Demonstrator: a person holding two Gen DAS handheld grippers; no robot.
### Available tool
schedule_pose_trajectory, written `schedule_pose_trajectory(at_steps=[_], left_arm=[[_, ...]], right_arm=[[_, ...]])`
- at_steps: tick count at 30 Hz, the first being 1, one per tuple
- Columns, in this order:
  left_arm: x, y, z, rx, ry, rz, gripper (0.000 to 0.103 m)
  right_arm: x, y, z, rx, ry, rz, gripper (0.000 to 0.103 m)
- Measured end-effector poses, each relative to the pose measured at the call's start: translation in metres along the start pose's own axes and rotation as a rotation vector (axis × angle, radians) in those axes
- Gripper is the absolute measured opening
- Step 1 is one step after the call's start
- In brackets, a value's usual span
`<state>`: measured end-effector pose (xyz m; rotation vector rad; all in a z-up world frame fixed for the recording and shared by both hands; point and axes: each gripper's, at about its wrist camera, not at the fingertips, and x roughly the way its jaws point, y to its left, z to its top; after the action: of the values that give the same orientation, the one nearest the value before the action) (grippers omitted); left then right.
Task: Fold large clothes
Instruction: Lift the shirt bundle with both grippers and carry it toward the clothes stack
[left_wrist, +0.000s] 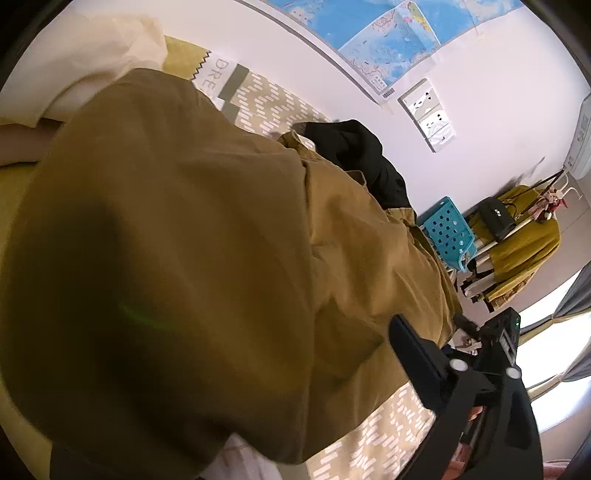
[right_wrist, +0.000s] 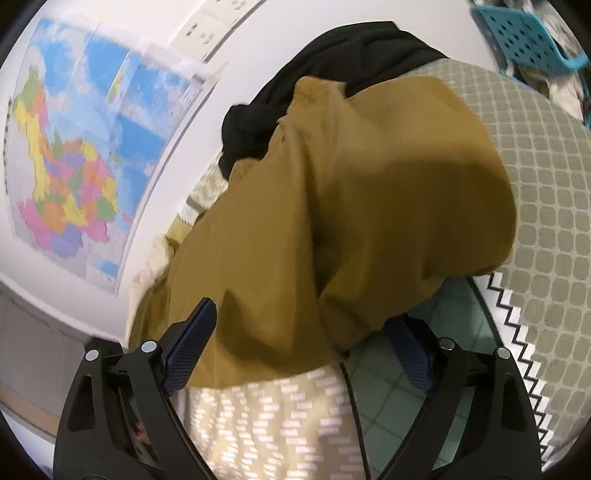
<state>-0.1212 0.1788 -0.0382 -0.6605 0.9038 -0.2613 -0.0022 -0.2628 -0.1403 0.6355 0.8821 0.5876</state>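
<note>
Mustard garment (right_wrist: 332, 206) lies heaped on the patterned bed cover (right_wrist: 266, 417), just before a black garment (right_wrist: 332, 66). Right tongs (right_wrist: 299, 354) gape wide, gripping nothing; left tongs likewise spread.

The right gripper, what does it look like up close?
The right gripper is black plastic with two angular, cut-out arms. Each finger carries a dark blue, dimpled pad, and round silver-white discs dot the joints. No cables or sleeve show.
</note>
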Motion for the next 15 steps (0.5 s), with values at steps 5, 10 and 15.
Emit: schedule_pose_trajectory(at_steps=[5,10,15], left_arm=[[0.007,-0.002,0.009,-0.016,-0.004,0.024,0.096],[0.009,-0.004,0.011,-0.027,-0.019,0.034,0.096],[0.014,-0.005,0.016,-0.006,-0.049,0.153,0.060]], right_arm=[[0.023,0.011,0.018,0.000,-0.051,0.013,0.094],[0.040,0.019,0.029,-0.018,-0.100,0.043,0.089],[0.048,0.016,0.036,-0.008,-0.084,0.036,0.068]])
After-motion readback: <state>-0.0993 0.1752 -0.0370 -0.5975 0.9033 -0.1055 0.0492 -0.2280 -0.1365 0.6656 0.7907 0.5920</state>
